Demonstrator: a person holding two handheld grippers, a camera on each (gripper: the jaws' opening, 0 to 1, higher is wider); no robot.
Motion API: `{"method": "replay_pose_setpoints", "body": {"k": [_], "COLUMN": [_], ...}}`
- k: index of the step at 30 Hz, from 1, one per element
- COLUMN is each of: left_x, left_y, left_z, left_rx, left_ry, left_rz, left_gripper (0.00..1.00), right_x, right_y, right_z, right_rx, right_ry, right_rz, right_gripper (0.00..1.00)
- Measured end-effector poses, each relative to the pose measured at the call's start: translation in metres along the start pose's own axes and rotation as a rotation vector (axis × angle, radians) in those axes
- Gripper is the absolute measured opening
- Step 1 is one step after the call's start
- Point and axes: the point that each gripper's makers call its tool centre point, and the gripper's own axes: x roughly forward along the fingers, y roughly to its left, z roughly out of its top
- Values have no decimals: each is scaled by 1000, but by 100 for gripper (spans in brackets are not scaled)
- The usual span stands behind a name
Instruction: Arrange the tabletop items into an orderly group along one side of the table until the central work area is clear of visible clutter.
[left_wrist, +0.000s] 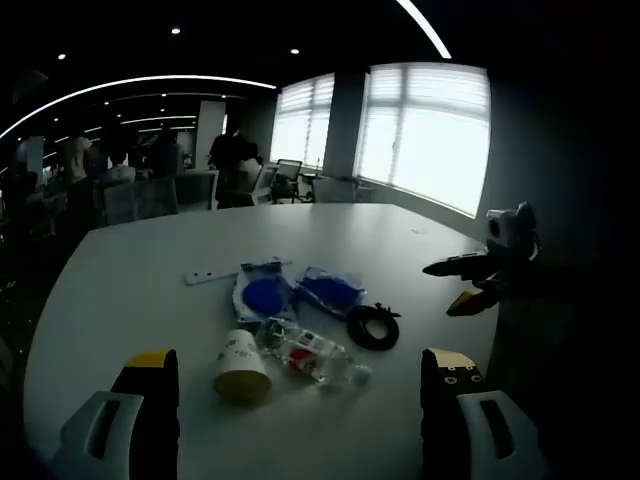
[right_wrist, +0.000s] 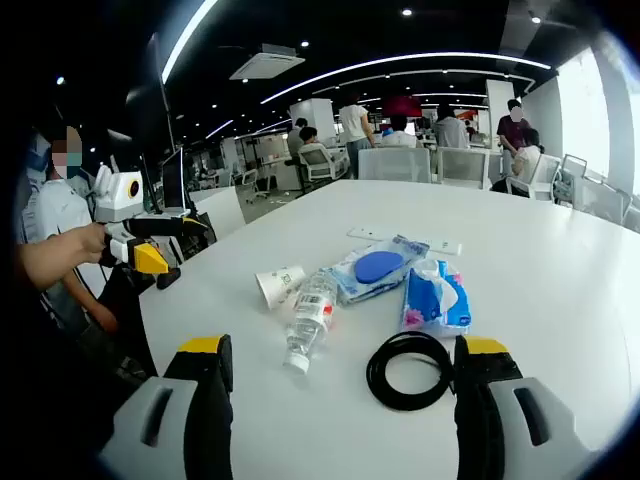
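A cluster lies mid-table. A paper cup (left_wrist: 240, 365) (right_wrist: 280, 285) rests on its side beside a toppled clear water bottle (left_wrist: 312, 355) (right_wrist: 310, 315). Behind them are a blue wipes packet with a round lid (left_wrist: 262, 293) (right_wrist: 375, 270), a blue tissue pack (left_wrist: 330, 290) (right_wrist: 435, 300) and a flat white strip (left_wrist: 205, 275) (right_wrist: 405, 240). A black coiled cable (left_wrist: 374, 326) (right_wrist: 410, 370) lies nearest the right gripper. My left gripper (left_wrist: 300, 362) (right_wrist: 152, 243) is open, short of the cup and bottle. My right gripper (right_wrist: 343, 352) (left_wrist: 462, 283) is open just before the cable. Neither holds anything.
The white table (right_wrist: 560, 290) is large and rounded, with bare surface all around the cluster. A person's hand (right_wrist: 60, 255) holds the left gripper at the table's edge. Office chairs (right_wrist: 400, 162) and people stand beyond the far edge; bright windows (left_wrist: 430, 140) line one side.
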Motion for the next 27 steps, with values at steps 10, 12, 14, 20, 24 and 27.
{"method": "replay_pose_setpoints", "body": {"k": [10, 12, 14, 20, 24, 27], "left_x": [-2, -2, -3, -3, -3, -3], "left_y": [2, 2, 3, 2, 4, 3], "left_z": [-3, -4, -5, -8, -8, -8], "left_rx": [8, 8, 11, 13, 10, 9], "left_ry": [4, 7, 8, 13, 4, 0], "left_rz": [-3, -4, -4, -7, -9, -12], "left_gripper": [100, 100, 100, 100, 100, 100], "right_x": [18, 21, 24, 24, 11, 1], "right_y": [21, 24, 26, 30, 22, 13], "right_z": [-9, -11, -15, -12, -2, 0], "right_rx": [-18, -21, -23, -34, -38, -51], "right_ry": [33, 40, 49, 46, 14, 11], "right_rz": [36, 41, 44, 42, 24, 4], "right_gripper": [83, 83, 82, 84, 92, 95]}}
